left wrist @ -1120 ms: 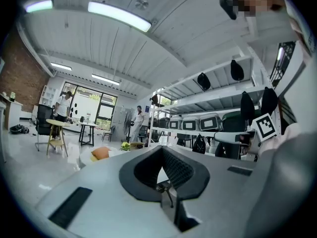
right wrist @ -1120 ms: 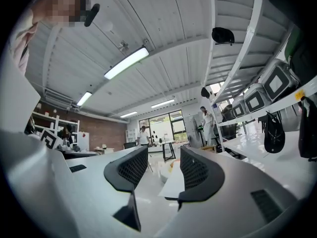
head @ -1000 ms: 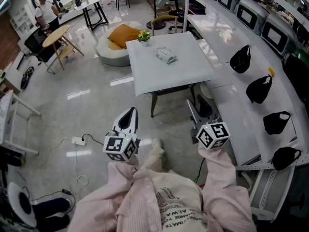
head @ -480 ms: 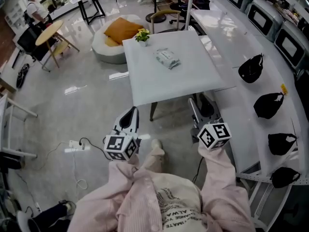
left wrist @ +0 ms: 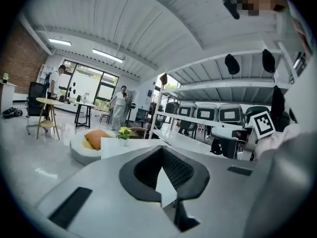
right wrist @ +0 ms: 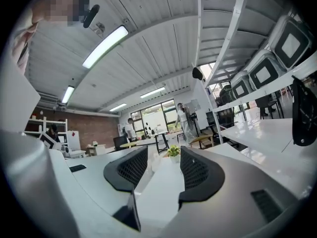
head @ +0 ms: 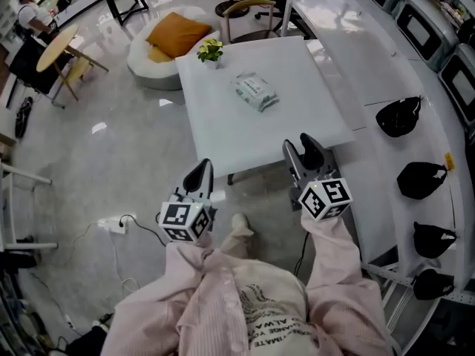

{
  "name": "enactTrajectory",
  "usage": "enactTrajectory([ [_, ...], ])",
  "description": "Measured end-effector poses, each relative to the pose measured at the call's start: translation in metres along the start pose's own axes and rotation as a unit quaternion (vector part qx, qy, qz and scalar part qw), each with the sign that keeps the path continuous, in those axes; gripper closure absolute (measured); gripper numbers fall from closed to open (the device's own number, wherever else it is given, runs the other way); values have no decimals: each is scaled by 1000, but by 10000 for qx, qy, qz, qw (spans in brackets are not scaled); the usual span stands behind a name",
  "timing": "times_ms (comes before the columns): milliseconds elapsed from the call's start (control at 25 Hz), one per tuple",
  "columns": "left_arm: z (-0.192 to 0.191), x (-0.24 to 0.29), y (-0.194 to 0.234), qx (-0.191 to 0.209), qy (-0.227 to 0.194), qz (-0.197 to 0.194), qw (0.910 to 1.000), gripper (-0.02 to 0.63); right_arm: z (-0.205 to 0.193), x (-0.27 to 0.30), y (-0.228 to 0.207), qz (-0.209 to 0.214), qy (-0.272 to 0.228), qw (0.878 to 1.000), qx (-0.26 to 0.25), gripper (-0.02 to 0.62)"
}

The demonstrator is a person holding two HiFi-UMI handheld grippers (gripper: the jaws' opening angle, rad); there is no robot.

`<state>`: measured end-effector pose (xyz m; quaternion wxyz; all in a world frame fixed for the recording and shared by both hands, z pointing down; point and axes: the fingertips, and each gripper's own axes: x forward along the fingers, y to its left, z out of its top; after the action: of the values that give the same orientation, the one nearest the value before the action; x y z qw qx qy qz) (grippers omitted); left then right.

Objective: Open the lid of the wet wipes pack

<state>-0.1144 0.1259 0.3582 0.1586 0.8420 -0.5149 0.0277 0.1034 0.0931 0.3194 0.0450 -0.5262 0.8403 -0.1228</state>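
The wet wipes pack point(head: 254, 91), pale with a greenish label, lies flat near the middle of a white square table point(head: 223, 132). My right gripper point(head: 300, 145) is open, and its two fingers hover over the table's near edge, well short of the pack. My left gripper point(head: 200, 170) is shut and empty, held over the floor just before the table's near left corner. In the right gripper view the tabletop point(right wrist: 158, 192) shows between the parted pads of that gripper point(right wrist: 163, 155). The left gripper point(left wrist: 162, 158) shows its pads pressed together. Neither gripper view shows the pack.
A small potted plant point(head: 210, 50) stands at the table's far left corner. Several black bags point(head: 398, 116) lie on a long white counter at the right. A beanbag with an orange cushion point(head: 174, 35) and a chair point(head: 249, 10) sit beyond the table. A power strip point(head: 119, 225) lies on the floor.
The person has stepped toward the table, which now sits closer and lower in the head view. The right gripper has reached the table's near edge. The left gripper has come up beside it.
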Motion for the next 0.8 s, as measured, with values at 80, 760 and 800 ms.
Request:
enactTrajectory([
  [80, 1, 13, 10, -18, 40, -16, 10000, 607, -4, 15, -7, -23, 76, 10000, 26, 420],
  [760, 3, 65, 59, -283, 212, 39, 9994, 607, -20, 85, -25, -31, 304, 9994, 173, 420],
  [800, 3, 68, 62, -290, 210, 64, 9993, 607, -21, 90, -27, -16, 311, 9994, 167, 420],
])
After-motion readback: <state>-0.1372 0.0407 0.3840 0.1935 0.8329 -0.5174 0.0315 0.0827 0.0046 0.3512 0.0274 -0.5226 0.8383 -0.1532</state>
